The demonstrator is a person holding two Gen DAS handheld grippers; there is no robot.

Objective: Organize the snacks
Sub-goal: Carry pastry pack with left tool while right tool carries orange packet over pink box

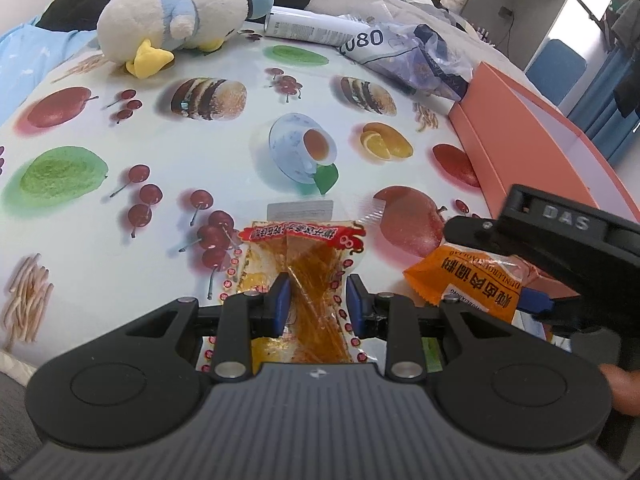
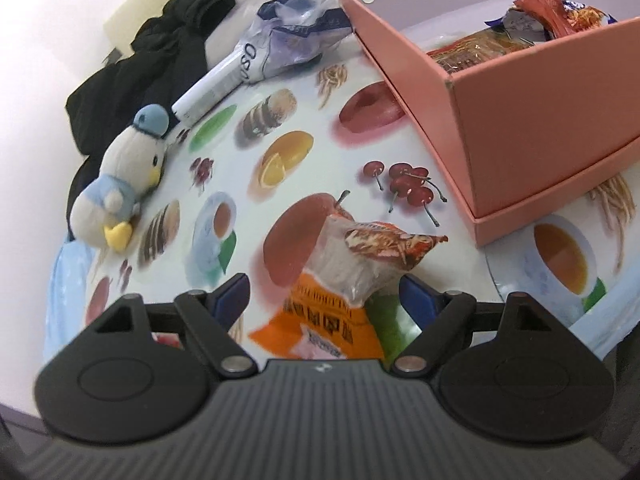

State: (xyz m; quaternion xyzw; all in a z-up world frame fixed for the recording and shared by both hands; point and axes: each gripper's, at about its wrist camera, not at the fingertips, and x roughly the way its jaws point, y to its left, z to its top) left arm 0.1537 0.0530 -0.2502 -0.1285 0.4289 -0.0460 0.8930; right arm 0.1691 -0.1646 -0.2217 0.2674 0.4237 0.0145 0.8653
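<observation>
Meanwhile, the left gripper pinches a clear red-trimmed snack packet between its narrowed pads, while the right gripper stands wide open around an orange snack packet lying untouched between its fingers, the pink box ahead to its right.

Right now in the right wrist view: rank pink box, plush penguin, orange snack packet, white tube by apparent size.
1. pink box, clearly largest.
2. orange snack packet and plush penguin look alike; the packet sits nearer the camera, so unranked.
3. white tube, smallest, though farthest away.
</observation>
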